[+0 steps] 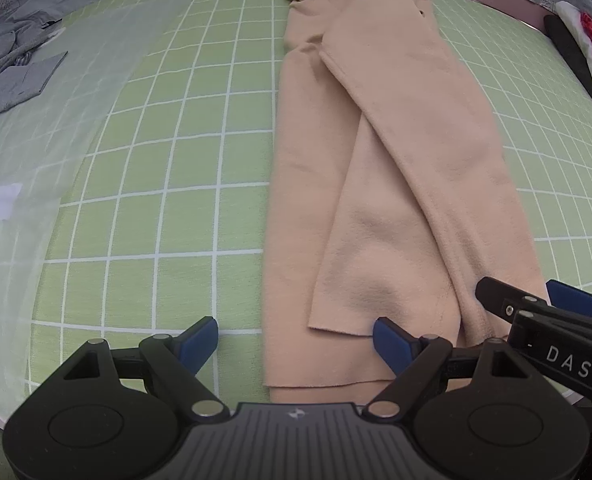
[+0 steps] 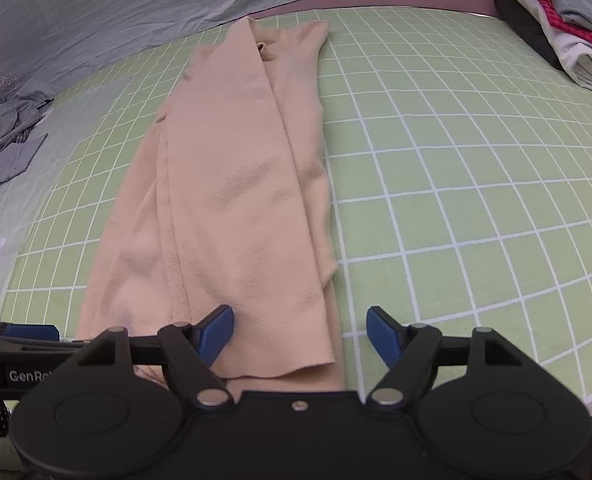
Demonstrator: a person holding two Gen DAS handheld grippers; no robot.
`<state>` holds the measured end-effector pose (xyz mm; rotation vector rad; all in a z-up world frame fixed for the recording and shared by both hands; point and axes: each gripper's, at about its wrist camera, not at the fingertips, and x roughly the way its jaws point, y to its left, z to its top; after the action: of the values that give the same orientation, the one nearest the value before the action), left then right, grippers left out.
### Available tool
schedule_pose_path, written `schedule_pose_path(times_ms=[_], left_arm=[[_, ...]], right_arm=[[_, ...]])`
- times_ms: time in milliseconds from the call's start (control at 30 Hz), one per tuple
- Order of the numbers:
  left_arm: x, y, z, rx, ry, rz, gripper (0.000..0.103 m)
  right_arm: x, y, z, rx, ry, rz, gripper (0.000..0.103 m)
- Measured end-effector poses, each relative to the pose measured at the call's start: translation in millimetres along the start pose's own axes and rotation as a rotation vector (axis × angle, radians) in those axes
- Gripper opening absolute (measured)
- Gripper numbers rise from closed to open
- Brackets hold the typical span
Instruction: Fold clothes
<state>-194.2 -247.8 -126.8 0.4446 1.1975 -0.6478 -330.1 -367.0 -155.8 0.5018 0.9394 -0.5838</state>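
Garment: a peach garment [image 1: 376,184] lies on the green grid mat [image 1: 156,200], already folded lengthwise into a long narrow strip, with one side lapped over the middle.
Long axis: it runs straight away from both tools, from the near hem at their tips to the far end by the mat's far edge.
Near hem: a loose raw edge lies just ahead of the tools, the upper layer ending a little short of the lower one.
Left tool [image 1: 296,344]: jaws wide apart and gripping nothing; its left finger is over bare mat, its right finger over the near hem.
Right tool [image 2: 300,334]: jaws apart and empty; the right side of the near hem lies between them, but the pads do not press on it.
Which is nearer: both are at the near hem, the left tool towards its left corner, the right tool towards its right corner; neither is near the far end.
Coming move, as a judgement: pinching the two near corners and carrying them along the long axis to the far end would halve the strip.
Risk: the stacked layers may slide apart if only the top one is caught.
Other clothes: a grey heap [image 1: 4,56] lies well left of the garment, a folded pile [image 2: 568,28] well to its right.
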Motion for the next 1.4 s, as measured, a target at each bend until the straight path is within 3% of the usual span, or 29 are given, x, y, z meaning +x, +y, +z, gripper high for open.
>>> schedule_pose_path(times_ms=[233,333,367,400,467,533,600,733,800,900,1033,1133,1400], left_arm=[[-1.9,3.9,-20.2,-0.027,-0.036,-0.034,0.083],[-7.7,5.0,-30.1,-0.011,-0.071,-0.067,0.065],[-10.7,3.9,-33.2,-0.009,-0.08,-0.091,0.052],[-11.4,2.5,-34.3,-0.011,-0.081,-0.112,0.039],[-12.3,-2.1,-38.3,-0.017,-0.079,-0.157,0.025],[-14.3,-6.5,-37.0,0.001,-0.077,-0.159,0.016],[-19.0,-4.9,-37.2,0.005,-0.056,-0.179,0.011],[-36.0,16.0,-39.8,-0.127,0.014,-0.307,0.011],[-46.1,31.0,-28.0,-0.204,0.023,-0.37,0.011],[-70.5,35.7,-4.8,-0.218,-0.056,-0.406,0.011],[-98.1,37.0,41.5,-0.236,-0.161,-0.457,0.011],[-113.6,41.1,81.1,-0.237,-0.246,-0.456,0.01],[-116.5,23.4,185.2,-0.214,-0.378,-0.405,0.01]], right_arm=[[2.2,-0.8,-1.9,-0.009,0.005,-0.002,0.079],[2.0,-0.7,-2.8,-0.019,0.002,0.009,0.077],[1.5,0.2,-3.3,-0.03,-0.002,0.02,0.075],[0.8,1.5,-3.8,-0.045,-0.007,0.034,0.066],[-0.9,4.2,-5.0,-0.073,-0.012,0.067,0.052],[-1.7,3.9,-5.4,-0.078,-0.004,0.111,0.028],[-2.4,1.2,-6.2,-0.062,0.008,0.146,0.021],[-18.2,-8.2,-11.1,-0.046,0.031,0.177,0.017],[-31.1,-16.7,-13.3,-0.018,0.034,0.203,0.017],[-50.0,-29.3,-5.5,0.044,0.009,0.248,0.017],[-69.4,-34.2,32.8,0.09,-0.083,0.303,0.016],[-75.9,-32.9,69.8,0.133,-0.154,0.359,0.016],[-61.8,-19.5,161.7,0.072,-0.307,0.354,0.016]])
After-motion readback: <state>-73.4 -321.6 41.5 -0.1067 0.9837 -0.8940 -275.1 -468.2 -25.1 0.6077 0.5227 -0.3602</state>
